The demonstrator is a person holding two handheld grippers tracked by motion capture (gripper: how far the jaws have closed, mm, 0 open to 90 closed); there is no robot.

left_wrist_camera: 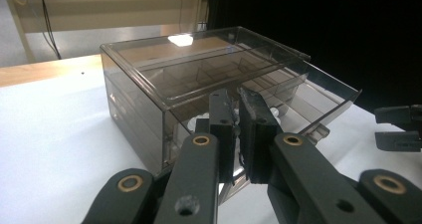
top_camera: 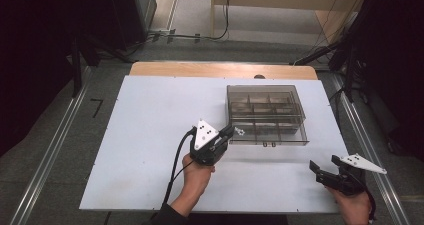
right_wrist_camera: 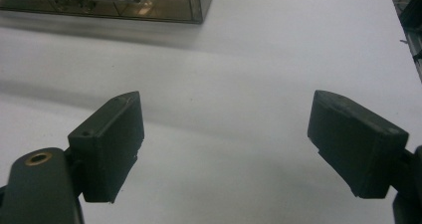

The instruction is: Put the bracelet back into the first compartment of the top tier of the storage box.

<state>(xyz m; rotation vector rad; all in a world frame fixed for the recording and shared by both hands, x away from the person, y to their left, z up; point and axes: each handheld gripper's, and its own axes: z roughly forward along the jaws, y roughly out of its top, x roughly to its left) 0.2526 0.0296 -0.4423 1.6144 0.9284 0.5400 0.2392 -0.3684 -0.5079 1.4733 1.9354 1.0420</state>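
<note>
Item: smoke-tinted clear plastic compartment box (top_camera: 266, 114), lid shut, divided inside into a grid of small cells; stands on the white surface (top_camera: 150, 135), right of centre and toward the far edge; small latch tabs show on its near wall.

Item: small white part (top_camera: 239, 132), held at the near left corner of the box; in the left gripper view it shows as a pale sliver between the jaws, too small to make out its form.

Item: left tool (top_camera: 231, 131), gripped by the person's left hand (top_camera: 196, 177); jaws drawn nearly together and clamped on the small white part; tips just beside the box's near left corner; grey three-cornered plate on top; black cable trailing back toward the near edge.

Item: right tool (top_camera: 317, 169), held in the right hand (top_camera: 353, 205) near the near right corner of the surface; jaws wide apart with nothing between them; well apart from the box, pointing leftward.
</note>
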